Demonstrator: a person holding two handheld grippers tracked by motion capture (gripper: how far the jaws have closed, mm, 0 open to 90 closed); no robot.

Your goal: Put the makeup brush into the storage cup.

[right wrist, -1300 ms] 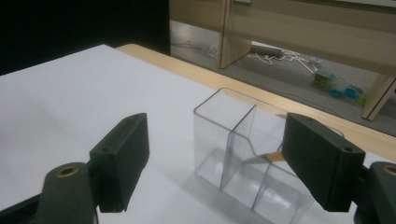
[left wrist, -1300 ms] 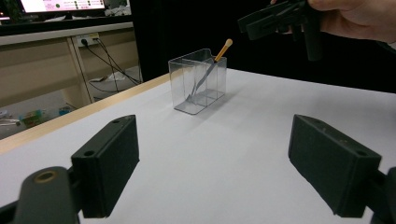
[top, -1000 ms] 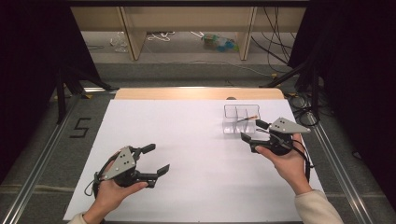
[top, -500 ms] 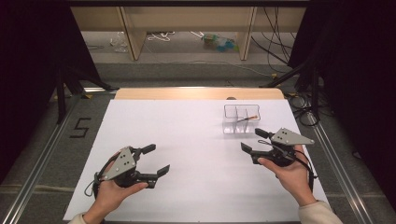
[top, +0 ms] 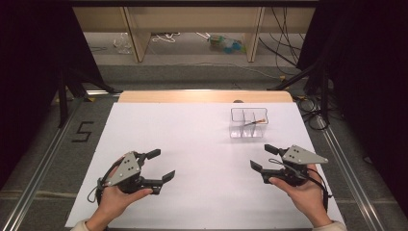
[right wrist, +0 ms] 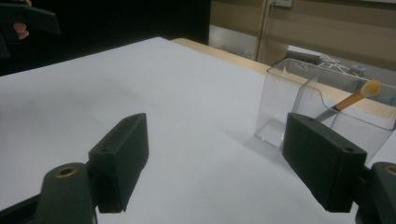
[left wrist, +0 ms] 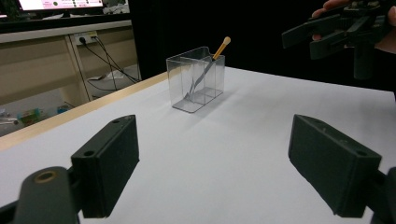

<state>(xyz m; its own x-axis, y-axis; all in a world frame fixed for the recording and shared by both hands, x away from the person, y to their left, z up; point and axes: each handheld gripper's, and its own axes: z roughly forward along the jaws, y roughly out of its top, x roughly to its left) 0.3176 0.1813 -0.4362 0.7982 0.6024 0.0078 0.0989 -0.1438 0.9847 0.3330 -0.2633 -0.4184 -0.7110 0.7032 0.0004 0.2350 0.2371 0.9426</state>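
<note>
A clear plastic box (top: 248, 122) with several compartments stands at the far right of the white table sheet (top: 202, 139). Inside it leans a thin stick with an orange tip (top: 255, 122). My right gripper (top: 260, 156) is open and empty, a short way nearer than the box. Near the front left, my left gripper (top: 163, 163) is also open and empty. In the left gripper view the box (left wrist: 196, 79) and stick (left wrist: 219, 48) lie ahead of the open gripper (left wrist: 219, 172). In the right gripper view the box (right wrist: 327, 107) and stick (right wrist: 355, 96) sit close behind the right jaw of the open gripper (right wrist: 219, 163).
A wooden strip (top: 202, 96) borders the table's far side, with shelving legs and cables behind it. Metal rails (top: 43, 168) run along both sides, and a "5" mark (top: 82, 131) is on the floor at the left. The other gripper (left wrist: 336, 32) shows at upper right.
My right gripper has drawn back from the box toward the near edge, its jaws still open. The left gripper has stayed in place.
</note>
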